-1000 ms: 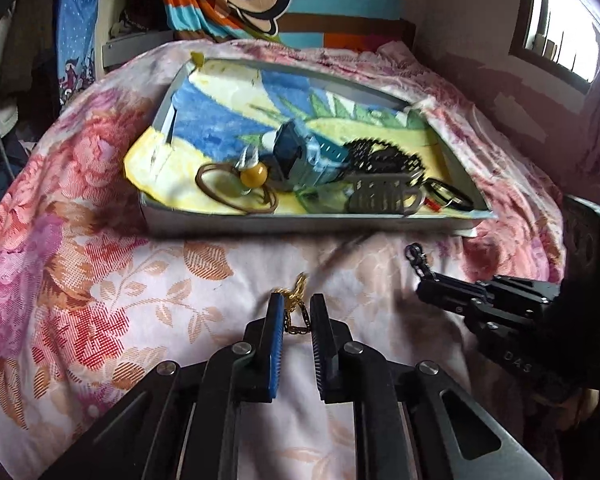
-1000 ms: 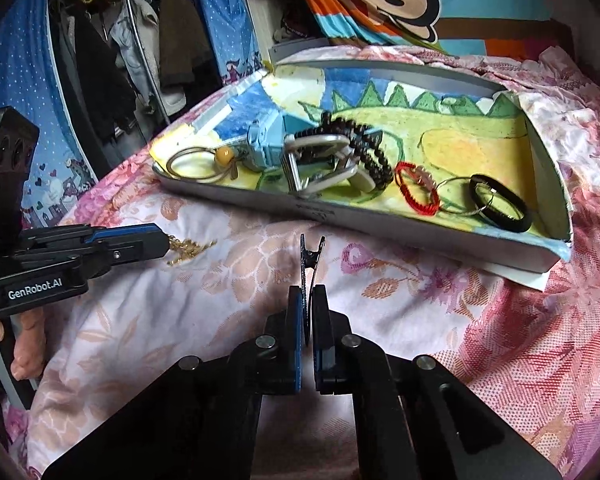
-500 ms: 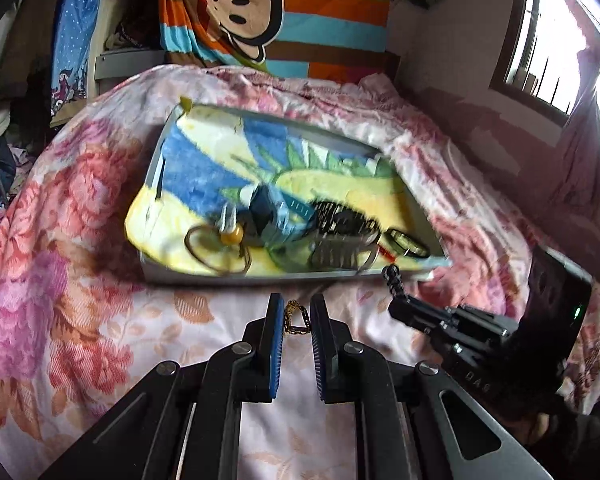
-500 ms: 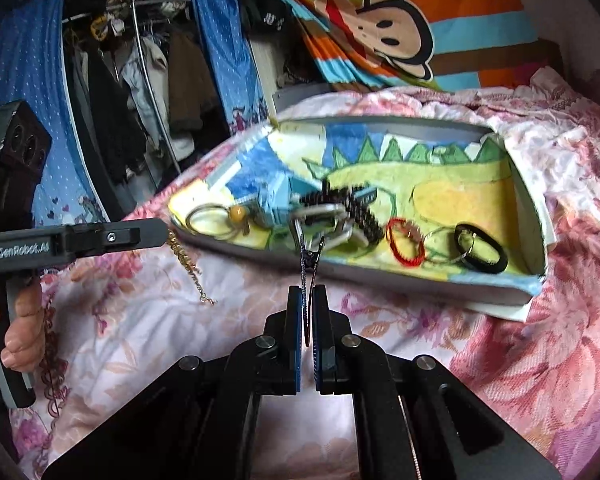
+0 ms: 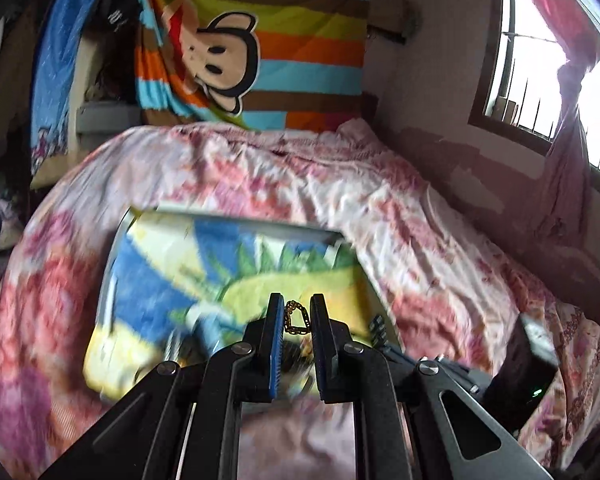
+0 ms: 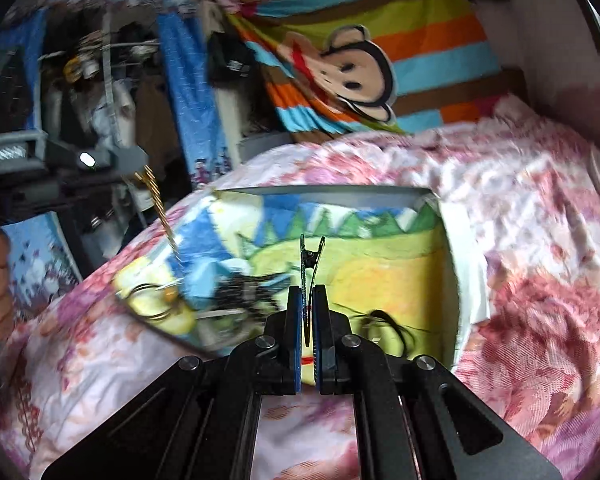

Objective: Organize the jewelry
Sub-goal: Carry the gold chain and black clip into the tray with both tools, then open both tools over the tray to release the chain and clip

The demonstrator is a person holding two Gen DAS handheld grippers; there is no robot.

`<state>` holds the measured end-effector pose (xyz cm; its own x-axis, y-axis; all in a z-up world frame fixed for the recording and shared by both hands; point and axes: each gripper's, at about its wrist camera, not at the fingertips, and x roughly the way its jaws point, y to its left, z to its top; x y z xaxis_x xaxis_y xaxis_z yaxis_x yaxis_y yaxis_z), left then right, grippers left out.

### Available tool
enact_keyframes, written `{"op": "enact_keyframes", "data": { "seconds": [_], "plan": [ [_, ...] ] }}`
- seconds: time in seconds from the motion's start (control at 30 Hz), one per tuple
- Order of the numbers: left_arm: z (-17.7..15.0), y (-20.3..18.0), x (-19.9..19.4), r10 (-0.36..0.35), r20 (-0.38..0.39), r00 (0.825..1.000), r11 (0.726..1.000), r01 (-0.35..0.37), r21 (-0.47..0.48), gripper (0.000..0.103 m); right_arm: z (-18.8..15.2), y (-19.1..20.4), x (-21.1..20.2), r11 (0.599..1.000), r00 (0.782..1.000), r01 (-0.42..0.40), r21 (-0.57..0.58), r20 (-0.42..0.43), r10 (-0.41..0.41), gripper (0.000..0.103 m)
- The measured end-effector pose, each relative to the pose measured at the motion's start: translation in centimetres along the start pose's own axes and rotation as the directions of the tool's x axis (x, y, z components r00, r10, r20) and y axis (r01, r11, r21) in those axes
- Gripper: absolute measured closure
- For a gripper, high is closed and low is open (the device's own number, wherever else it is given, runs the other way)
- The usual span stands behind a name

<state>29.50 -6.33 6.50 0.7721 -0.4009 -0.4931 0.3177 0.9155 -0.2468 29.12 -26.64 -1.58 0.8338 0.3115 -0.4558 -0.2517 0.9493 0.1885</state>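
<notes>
Holding a gold chain (image 5: pixel 296 317) clamped in my left gripper (image 5: pixel 296 320), w/ my right gripper (image 6: pixel 307 312) pinched on a black hair clip (image 6: pixel 310 258); both hang above the tray (image 6: pixel 320 192) on the floral bed (image 6: pixel 540 240), bangles (image 6: pixel 152 300) at tray's 9 o'clock.

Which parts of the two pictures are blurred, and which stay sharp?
Left wrist view: tray and bedspread smeared by motion; left hand-held gripper and gold chain sharp; window glares. Right wrist view: tray contents streaked; right hand-held gripper and black clip sharp.
</notes>
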Motion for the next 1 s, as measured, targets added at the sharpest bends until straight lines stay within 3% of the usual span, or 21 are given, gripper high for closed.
{"op": "enact_keyframes", "data": {
  "seconds": [0.17,0.37,0.53,1.0],
  "plan": [
    [1.4,-2.3,3.2,-0.027,0.016,0.999,1.000,0.027,0.002,0.091,-0.1,-2.8,1.8,0.997,0.998,0.041,0.072,-0.052,-0.037,0.099],
    [0.3,-2.9,8.7,-0.037,-0.061,0.997,0.999,0.037,-0.012,0.091,-0.9,-3.9,3.0,0.990,0.985,0.121,0.075,-0.129,-0.111,0.098],
    [-1.5,-1.8,11.8,-0.034,-0.146,0.989,0.998,0.027,-0.051,0.091,-1.1,-4.5,3.5,0.988,0.981,0.131,0.086,-0.156,-0.117,0.098],
    [-3.5,-0.6,13.5,0.005,-0.244,0.970,0.995,-0.030,-0.096,0.090,-1.4,-4.9,3.8,0.985,0.978,0.135,0.105,-0.171,-0.116,0.098]
  ]
}}
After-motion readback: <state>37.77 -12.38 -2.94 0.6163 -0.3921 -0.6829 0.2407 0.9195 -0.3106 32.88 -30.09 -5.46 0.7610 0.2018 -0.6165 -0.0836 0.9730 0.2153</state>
